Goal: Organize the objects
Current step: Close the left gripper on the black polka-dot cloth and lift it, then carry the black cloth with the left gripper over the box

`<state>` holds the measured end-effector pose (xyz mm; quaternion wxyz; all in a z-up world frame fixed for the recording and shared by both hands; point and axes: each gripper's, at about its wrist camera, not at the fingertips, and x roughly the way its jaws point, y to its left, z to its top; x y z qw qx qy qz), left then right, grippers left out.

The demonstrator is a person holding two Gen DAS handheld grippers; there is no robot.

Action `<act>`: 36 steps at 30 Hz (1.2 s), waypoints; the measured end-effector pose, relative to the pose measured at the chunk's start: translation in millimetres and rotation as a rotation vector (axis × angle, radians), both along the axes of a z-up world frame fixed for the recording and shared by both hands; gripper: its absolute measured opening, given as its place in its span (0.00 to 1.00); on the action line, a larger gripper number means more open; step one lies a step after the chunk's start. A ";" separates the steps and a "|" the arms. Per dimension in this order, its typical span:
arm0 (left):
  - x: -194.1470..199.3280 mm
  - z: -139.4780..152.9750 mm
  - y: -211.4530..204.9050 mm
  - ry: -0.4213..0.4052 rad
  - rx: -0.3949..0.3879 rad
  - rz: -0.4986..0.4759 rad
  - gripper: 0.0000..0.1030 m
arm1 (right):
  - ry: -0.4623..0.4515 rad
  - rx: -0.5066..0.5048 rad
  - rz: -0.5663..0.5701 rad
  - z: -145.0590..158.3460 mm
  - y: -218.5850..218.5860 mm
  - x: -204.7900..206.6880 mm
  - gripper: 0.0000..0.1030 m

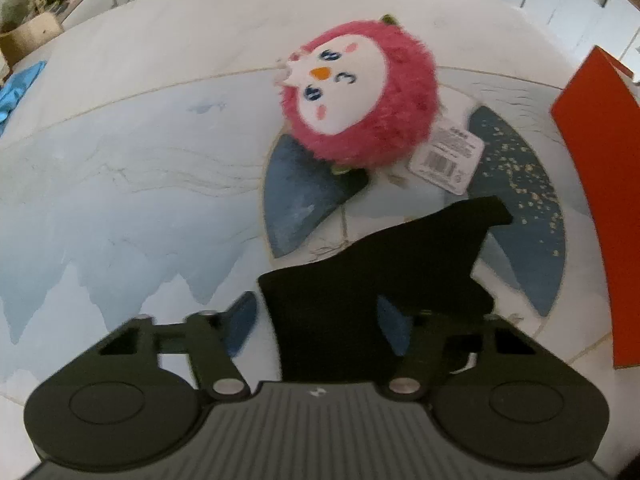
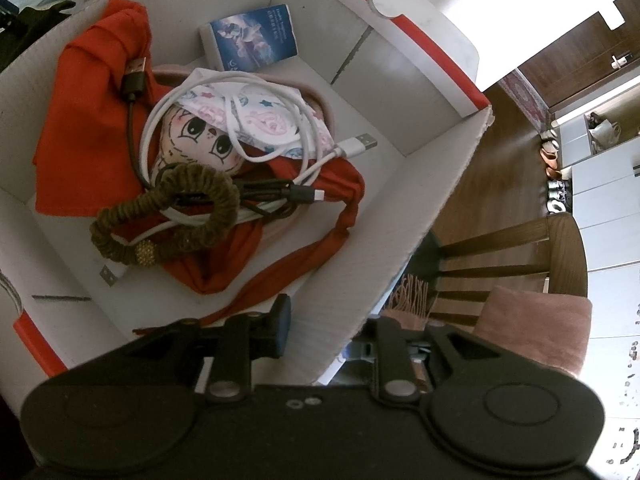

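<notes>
In the left wrist view my left gripper (image 1: 320,320) is shut on a black cloth (image 1: 384,264) that drapes over it above the table. A pink fluffy plush ball (image 1: 356,96) with a white face and a paper tag lies just beyond it. In the right wrist view my right gripper (image 2: 320,336) grips the near wall of a white and orange cardboard box (image 2: 380,240), one finger inside, one outside. The box holds an orange cloth (image 2: 84,120), a doll face (image 2: 200,140), a white cable (image 2: 260,100), a black cable (image 2: 132,80), a brown scrunchie (image 2: 168,216) and a small blue booklet (image 2: 256,38).
The table (image 1: 120,200) has a pale blue and white patterned top. The orange box wall (image 1: 600,200) stands at the right in the left wrist view. A wooden chair (image 2: 520,264) with a pink cushion sits beside the box. Cabinets and clutter lie beyond.
</notes>
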<state>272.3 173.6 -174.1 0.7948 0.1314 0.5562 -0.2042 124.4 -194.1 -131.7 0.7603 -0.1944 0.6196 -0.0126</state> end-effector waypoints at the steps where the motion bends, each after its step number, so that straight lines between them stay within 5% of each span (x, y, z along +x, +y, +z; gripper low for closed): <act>1: -1.3 1.0 -2.7 -0.002 -0.001 -0.008 0.47 | 0.000 0.000 -0.001 -0.1 0.1 -0.2 0.23; 5: -6.2 3.6 -11.9 0.005 -0.015 -0.035 0.12 | 0.000 0.000 0.000 -0.1 0.2 -0.2 0.23; 7: -10.5 5.8 -19.3 -0.013 0.022 -0.048 0.07 | -0.001 0.000 0.001 0.0 0.0 -0.4 0.23; 25: -42.0 108.8 -51.7 -0.062 -0.168 -0.164 0.06 | -0.014 0.005 0.008 0.2 -2.9 -4.7 0.21; 36: -69.4 174.8 -108.4 -0.114 -0.283 -0.345 0.06 | -0.009 0.005 0.022 0.3 2.5 -4.3 0.20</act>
